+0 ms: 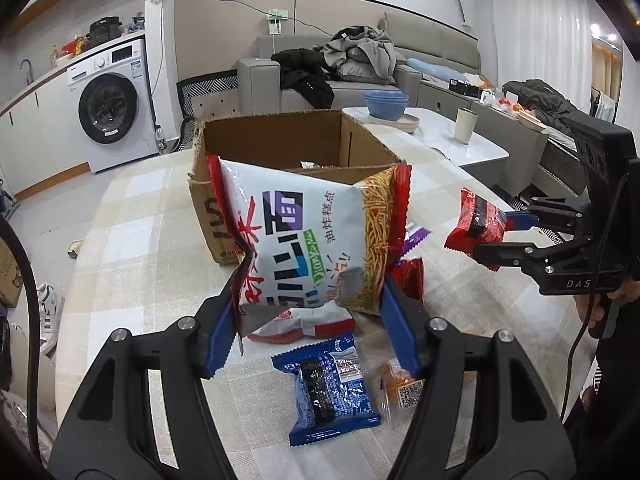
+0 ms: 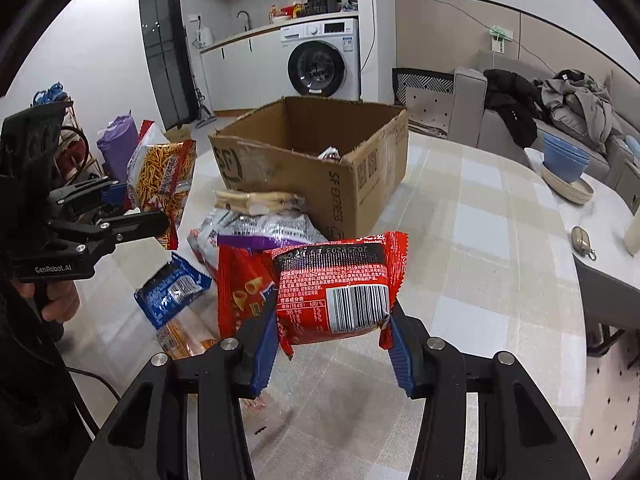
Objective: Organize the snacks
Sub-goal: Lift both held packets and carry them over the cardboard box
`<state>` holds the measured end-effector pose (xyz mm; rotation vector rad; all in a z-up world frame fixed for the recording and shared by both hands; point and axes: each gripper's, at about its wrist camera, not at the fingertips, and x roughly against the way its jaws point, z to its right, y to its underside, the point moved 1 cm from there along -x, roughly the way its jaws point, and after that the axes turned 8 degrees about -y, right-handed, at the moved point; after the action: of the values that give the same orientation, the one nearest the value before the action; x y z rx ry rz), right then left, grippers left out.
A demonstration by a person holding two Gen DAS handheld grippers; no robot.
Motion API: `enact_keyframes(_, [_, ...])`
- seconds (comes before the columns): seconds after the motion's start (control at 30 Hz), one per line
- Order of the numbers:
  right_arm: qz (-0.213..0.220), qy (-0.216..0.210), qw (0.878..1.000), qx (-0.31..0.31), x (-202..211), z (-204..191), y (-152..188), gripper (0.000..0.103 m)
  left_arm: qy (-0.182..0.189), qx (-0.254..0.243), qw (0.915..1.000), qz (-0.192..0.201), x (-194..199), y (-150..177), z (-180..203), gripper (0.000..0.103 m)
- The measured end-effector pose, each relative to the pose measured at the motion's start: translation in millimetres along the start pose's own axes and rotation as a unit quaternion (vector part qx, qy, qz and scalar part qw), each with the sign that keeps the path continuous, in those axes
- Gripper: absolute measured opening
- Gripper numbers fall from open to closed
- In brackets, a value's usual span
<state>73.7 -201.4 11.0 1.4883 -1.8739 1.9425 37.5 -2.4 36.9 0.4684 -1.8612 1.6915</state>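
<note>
- Left gripper (image 1: 312, 320) pinches a white noodle bag (image 1: 308, 240), lifted above the table (image 1: 132, 240) before the box (image 1: 276, 140).
- Right gripper (image 2: 332, 344) clamps a red packet (image 2: 340, 280), also off the table.
- Blue packet (image 1: 332, 388) and other snacks lie beside the open box.

The open brown cardboard box (image 2: 320, 168) is clear from above, but loose snack packets (image 2: 256, 224) crowd the checked table (image 2: 480, 240) in front of it.
</note>
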Motion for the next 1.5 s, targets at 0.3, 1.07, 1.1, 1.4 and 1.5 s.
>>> enact_keyframes(0.3, [0.043,-0.005,0.999,-0.011,7.0,-7.6,-14.3,0.049,-0.008,0.012,0.9998,0.015,14.6,-14.2,-7.9,0.063])
enact_keyframes(1.07, [0.116,-0.004,0.993,-0.029,-9.3,-13.2,-66.6,0.049,-0.037,0.042,0.9975,0.044,-1.4,-64.4,-19.9,0.063])
enact_keyframes(1.1, [0.116,-0.004,0.993,-0.028,-11.8,-13.7,-69.0,0.049,-0.04,0.042,0.9973,0.044,-2.2,-66.9,-20.2,0.063])
enact_keyframes(1.4, [0.115,0.001,0.993,-0.029,-31.3,-12.5,-88.0,0.049,-0.049,0.035,0.9973,0.042,-25.9,-96.0,-21.8,0.063])
enact_keyframes(1.5, [0.117,0.0,0.993,-0.029,-34.5,-12.7,-93.0,0.049,-0.052,0.037,0.9973,0.038,-39.7,-103.5,-21.9,0.063])
